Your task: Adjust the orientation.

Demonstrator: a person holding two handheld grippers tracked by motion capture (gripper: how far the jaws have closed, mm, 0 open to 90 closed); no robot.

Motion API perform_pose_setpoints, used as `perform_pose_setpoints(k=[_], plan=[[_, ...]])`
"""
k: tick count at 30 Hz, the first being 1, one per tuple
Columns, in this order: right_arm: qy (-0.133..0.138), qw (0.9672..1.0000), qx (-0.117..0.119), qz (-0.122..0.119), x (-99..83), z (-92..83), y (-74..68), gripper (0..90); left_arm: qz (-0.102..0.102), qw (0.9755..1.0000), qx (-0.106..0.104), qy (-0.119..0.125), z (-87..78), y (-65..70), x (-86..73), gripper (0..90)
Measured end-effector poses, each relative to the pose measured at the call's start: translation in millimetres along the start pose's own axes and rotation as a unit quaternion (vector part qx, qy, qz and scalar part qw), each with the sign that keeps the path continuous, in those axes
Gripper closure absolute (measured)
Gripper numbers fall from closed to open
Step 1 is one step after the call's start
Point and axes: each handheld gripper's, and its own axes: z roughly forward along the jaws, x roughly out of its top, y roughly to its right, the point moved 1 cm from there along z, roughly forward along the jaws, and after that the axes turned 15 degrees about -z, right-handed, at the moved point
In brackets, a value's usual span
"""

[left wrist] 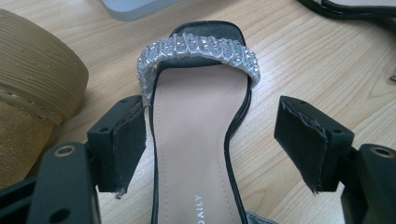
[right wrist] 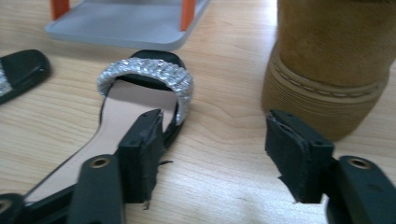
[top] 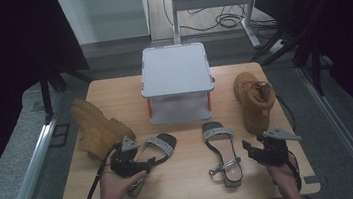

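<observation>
While my left claw [left wrist: 210,140] stands wide with the left sandal [left wrist: 196,140] lying between its pads and neither pad pressing on it, nothing is actually held; the sandal rests flat on the surface [left wrist: 303,60], its glittering strap [left wrist: 198,49] pointing away from me, just beside the tan boot [left wrist: 32,93] lying on its side. My right claw [right wrist: 215,158] is also apart and empty, with only bare wood between its pads; the right sandal [right wrist: 140,102] lies at the outside of its left pad, and the upright boot [right wrist: 327,65] stands near the other pad.

The risks, as I judge them: if I close the left claw here, the pads would meet the thin sole edges — a slippery, narrow hold that could tip or squirt out when lifted; drift sideways and I nudge the boot's sole. On the right, closing now catches nothing — or clips the sandal's edge and skews it toward the grey stand [right wrist: 126,23].
</observation>
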Motion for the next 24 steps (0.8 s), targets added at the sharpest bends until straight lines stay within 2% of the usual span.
perform_pose_setpoints(k=[2,3,7,8,14,18,20,21,24], plan=[[0.002,1.0000,0.003,-0.002,0.7,-0.9,-0.7,40.1,0.002,1.0000,0.000,-0.004,0.2,0.0,-0.5,25.7],[0.006,0.9999,0.011,-0.005,2.9,-2.9,-2.3,44.3,0.001,1.0000,0.002,-0.002,-0.2,0.0,-1.2,25.7],[0.011,0.9997,0.023,-0.007,6.4,-5.3,-4.5,48.1,-0.001,1.0000,0.003,-0.001,-0.7,-1.0,-1.9,25.7],[0.015,0.9994,0.030,-0.010,9.9,-7.4,-6.8,53.7,-0.003,1.0000,0.005,0.000,-1.5,-2.3,-2.1,25.8],[0.028,0.9977,0.055,-0.029,16.6,-15.5,-21.3,69.5,-0.005,1.0000,0.005,0.002,-2.9,-4.9,0.0,26.0],[0.034,0.9947,0.078,-0.058,22.8,-23.9,-37.2,78.1,-0.004,1.0000,0.001,0.001,-3.3,-4.6,0.1,26.0],[0.038,0.9925,0.092,-0.071,26.4,-26.8,-45.3,80.3,-0.004,1.0000,0.002,0.000,-3.4,-5.3,-0.3,26.0],[0.038,0.9925,0.092,-0.071,26.4,-26.8,-45.3,80.3,-0.004,1.0000,0.002,0.000,-3.4,-5.3,-0.3,26.0],[0.036,0.9869,0.125,-0.094,29.9,-27.3,-64.1,86.8,-0.006,1.0000,0.003,-0.003,-3.3,-6.9,-1.1,26.0]])
